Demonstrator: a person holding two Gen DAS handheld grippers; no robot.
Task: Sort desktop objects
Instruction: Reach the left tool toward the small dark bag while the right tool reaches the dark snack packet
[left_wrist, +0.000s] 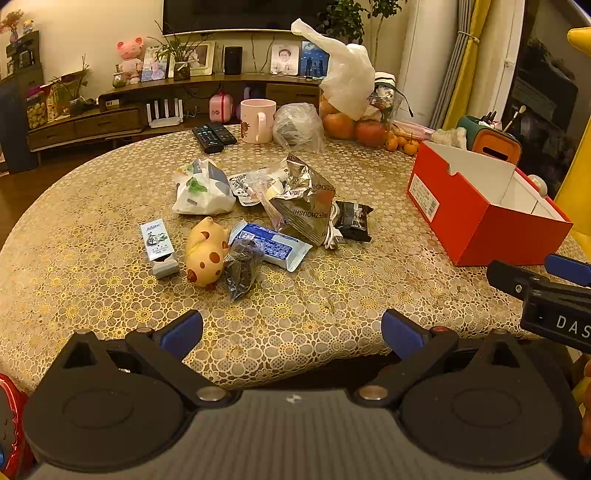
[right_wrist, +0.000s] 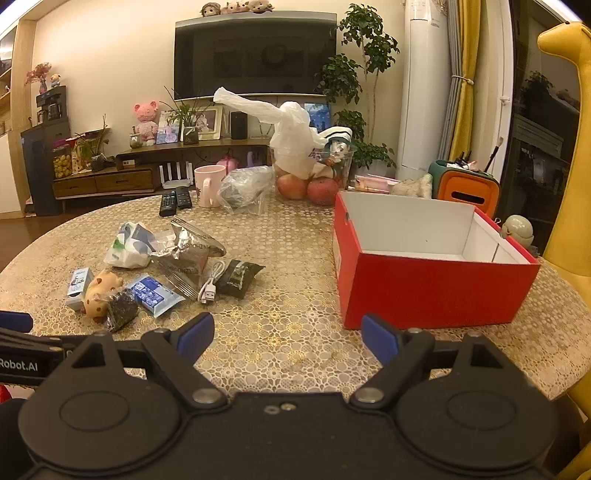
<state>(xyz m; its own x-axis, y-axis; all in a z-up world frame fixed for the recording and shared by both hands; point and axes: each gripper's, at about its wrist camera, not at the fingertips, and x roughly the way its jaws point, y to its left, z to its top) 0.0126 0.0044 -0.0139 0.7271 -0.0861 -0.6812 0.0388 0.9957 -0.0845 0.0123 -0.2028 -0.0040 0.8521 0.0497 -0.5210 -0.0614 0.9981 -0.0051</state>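
Note:
A heap of small items lies mid-table: a yellow spotted pig toy (left_wrist: 207, 251), a small blue-white carton (left_wrist: 158, 246), a blue wet-wipe pack (left_wrist: 269, 245), a dark crinkly packet (left_wrist: 242, 268), a silver foil bag (left_wrist: 304, 205), a white pouch (left_wrist: 202, 190), a white USB cable (left_wrist: 334, 230) and a black packet (left_wrist: 354, 220). The open red box (right_wrist: 428, 284) stands empty on the right. My left gripper (left_wrist: 291, 328) hangs open over the near table edge, short of the heap. The right gripper (right_wrist: 288, 336) is open too, near the box's front left corner. Nothing sits between either pair of fingers.
At the back of the table stand a pink mug (left_wrist: 257, 120), two remotes (left_wrist: 213, 137), a clear plastic bag (left_wrist: 297, 127), fruit under a white bag (left_wrist: 349, 122) and an orange-green holder (right_wrist: 466, 186). A yellow chair (right_wrist: 565, 221) rises on the right. The right gripper (left_wrist: 546, 291) shows at the left view's edge.

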